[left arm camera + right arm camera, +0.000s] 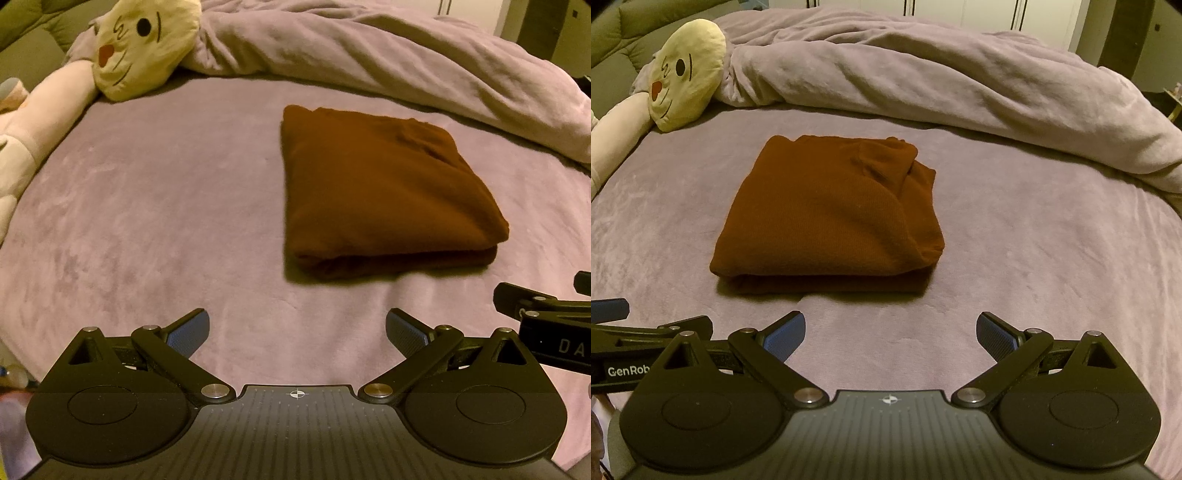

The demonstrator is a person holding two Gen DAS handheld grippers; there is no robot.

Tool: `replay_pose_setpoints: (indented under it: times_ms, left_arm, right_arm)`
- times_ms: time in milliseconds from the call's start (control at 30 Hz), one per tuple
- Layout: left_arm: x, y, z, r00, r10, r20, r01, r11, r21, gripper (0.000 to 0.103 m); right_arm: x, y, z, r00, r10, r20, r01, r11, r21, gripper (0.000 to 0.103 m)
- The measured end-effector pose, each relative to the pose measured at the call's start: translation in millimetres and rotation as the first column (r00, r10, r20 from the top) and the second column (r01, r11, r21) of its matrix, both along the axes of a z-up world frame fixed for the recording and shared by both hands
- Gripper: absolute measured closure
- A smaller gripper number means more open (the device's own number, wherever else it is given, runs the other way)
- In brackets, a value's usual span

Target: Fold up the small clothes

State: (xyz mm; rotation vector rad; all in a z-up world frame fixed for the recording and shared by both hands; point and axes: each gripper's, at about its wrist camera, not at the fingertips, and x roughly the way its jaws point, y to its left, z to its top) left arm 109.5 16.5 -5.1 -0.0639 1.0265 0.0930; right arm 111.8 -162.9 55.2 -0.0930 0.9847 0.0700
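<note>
Nearest the lens in each wrist view sits that gripper's own black body, and beyond it the scene runs down in size. Largest is the bed [1034,258], covered by a mauve plush sheet that fills both views. Next is the bunched duvet [923,74] of the same colour, heaped along the far side, well apart from the work area. Then comes the cream plush toy [687,74] with a drawn face, lying at the far left corner, its head against the duvet's end. Smaller again is the brown garment [827,218], already folded into a compact rectangle and lying flat on the sheet. It sits ahead of both grippers, to the right in the left wrist view and slightly left of centre in the right.

The left gripper [297,332] has its tongs spread wide and holds nothing. The right gripper [890,332] is spread the same way and also empty. Both hover near the garment's near edge without touching it.

The fold looks finished, or close to it. One risk is that the loose top layer at the far right corner, which sits raised and rumpled, slips open if a finger snags it. Another is that the soft sheet drags along with the garment if it is pushed rather than lifted.

Counted: one garment, one toy, one duvet, two grippers.
</note>
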Motion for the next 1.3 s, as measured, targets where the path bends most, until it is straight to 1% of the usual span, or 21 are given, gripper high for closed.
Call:
replay_pose_setpoints:
  times_ms: [433, 667, 933, 1300]
  left_arm:
    - [-3.6, 5.3, -1.8, 1.0, 0.022, 0.011, -0.022, 1.0, -0.016, 0.0]
    - [-4.6, 2.5, -2.6, 1.0, -0.006, 0.014, 0.006, 1.0, -0.01, 0.0]
    - [-3.1, -0.2, -6.6, 1.0, -0.005, -0.006, 0.005, 1.0, -0.001, 0.0]
    - [-1.9, 0.0, -8.2, 1.0, -0.022, -0.003, 0.022, 1.0, 0.0, 0.0]
  right_arm:
    - [-3.7, -4.0, 2.7, 1.0, -0.014, 0.02, 0.014, 1.0, 0.006, 0.004]
    - [-3.9, -3.9, 2.6, 0.999, -0.02, 0.025, 0.02, 1.0, 0.012, 0.004]
    - [-4.7, -5.7, 2.0, 0.999, -0.018, 0.031, 0.018, 1.0, 0.008, 0.004]
    - [-1.5, -5.4, 0.5, 0.999, -0.019, 0.027, 0.019, 1.0, 0.003, 0.004]
